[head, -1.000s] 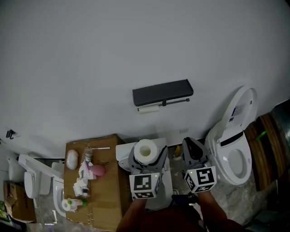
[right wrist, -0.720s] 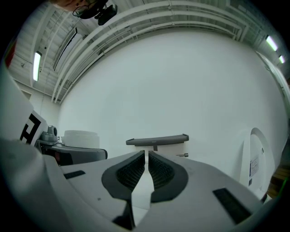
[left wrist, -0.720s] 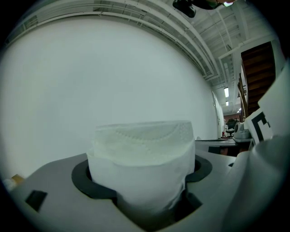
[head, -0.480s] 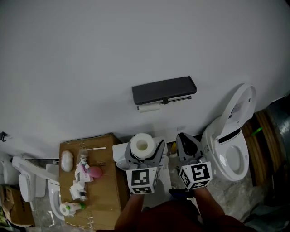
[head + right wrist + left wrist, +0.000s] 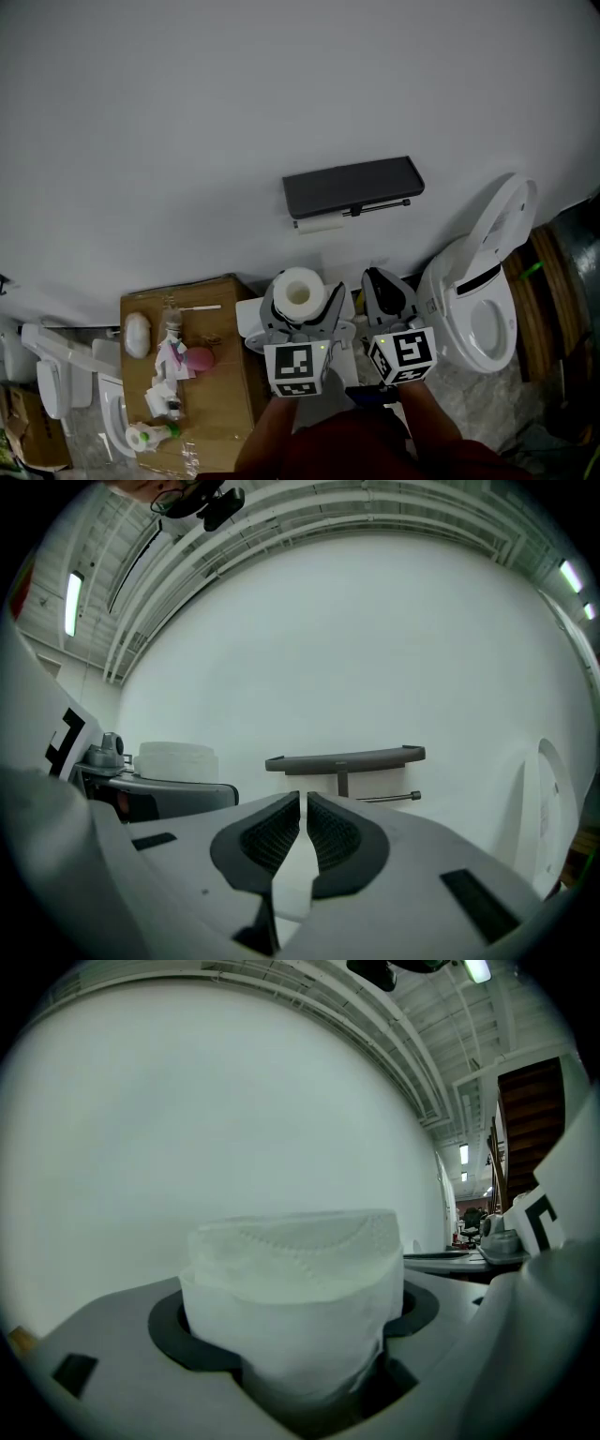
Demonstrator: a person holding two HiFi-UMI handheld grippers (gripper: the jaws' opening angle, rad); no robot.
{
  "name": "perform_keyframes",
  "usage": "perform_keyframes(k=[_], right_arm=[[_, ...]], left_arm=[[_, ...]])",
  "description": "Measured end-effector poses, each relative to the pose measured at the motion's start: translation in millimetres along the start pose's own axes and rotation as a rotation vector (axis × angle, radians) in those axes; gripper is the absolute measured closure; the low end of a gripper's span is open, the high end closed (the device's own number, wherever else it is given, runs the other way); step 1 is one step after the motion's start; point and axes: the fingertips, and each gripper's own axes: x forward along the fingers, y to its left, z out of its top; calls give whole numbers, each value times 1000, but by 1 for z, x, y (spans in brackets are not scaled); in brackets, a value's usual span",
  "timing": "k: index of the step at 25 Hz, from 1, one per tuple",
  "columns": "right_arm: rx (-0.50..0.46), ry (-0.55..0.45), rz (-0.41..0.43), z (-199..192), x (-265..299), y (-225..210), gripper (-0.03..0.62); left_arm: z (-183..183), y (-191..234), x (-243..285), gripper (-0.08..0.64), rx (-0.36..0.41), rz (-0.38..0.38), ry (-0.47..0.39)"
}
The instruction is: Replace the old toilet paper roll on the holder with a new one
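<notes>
My left gripper point(image 5: 298, 302) is shut on a full white toilet paper roll point(image 5: 298, 292), held upright with its core hole facing up. In the left gripper view the roll point(image 5: 294, 1283) fills the space between the pads, with the white wall behind it. My right gripper point(image 5: 379, 284) is beside it, shut and empty; its ribbed pads point(image 5: 277, 833) meet. Ahead on the wall hangs the black holder shelf point(image 5: 353, 186) with a thin bar point(image 5: 380, 207) under it and a small white old roll point(image 5: 320, 224) at the bar's left end. The right gripper view shows the shelf point(image 5: 345, 759) straight ahead, still apart.
A white toilet point(image 5: 483, 314) with its lid raised stands to the right. A cardboard box point(image 5: 230, 384) at the left carries small bottles and a pink item point(image 5: 200, 358). Below the grippers is a white fixture point(image 5: 248, 319). A dark wooden edge point(image 5: 553, 281) is at far right.
Both grippers have moved forward toward the wall and holder, the left one still carrying the roll. Neither gripper's jaws have changed.
</notes>
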Motion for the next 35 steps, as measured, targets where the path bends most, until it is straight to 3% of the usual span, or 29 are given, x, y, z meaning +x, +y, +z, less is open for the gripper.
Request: perform_keyframes(k=[7, 11, 14, 17, 19, 22, 25, 28, 35], right_arm=[[2, 21, 1, -10, 22, 5, 555], [14, 40, 2, -18, 26, 6, 555], [76, 61, 16, -30, 35, 5, 555], [261, 67, 45, -45, 56, 2, 555], [475, 49, 92, -52, 75, 2, 554], [847, 2, 167, -59, 101, 4, 408], [1109, -61, 155, -64, 122, -3, 357], [1250, -151, 142, -63, 140, -9, 338], [1400, -218, 96, -67, 173, -20, 330]], left_arm=[[-2, 15, 12, 104, -1, -1, -1], [-7, 24, 19, 104, -108, -9, 6], [-10, 35, 20, 104, -177, 6, 7], [-10, 46, 15, 103, -191, 31, 4], [-9, 53, 8, 104, -165, 55, 1], [-9, 63, -4, 103, -120, 91, 0], [-12, 74, -11, 104, -113, 119, 5], [-14, 83, -17, 104, -112, 139, 11], [-22, 96, -25, 103, -106, 167, 31]])
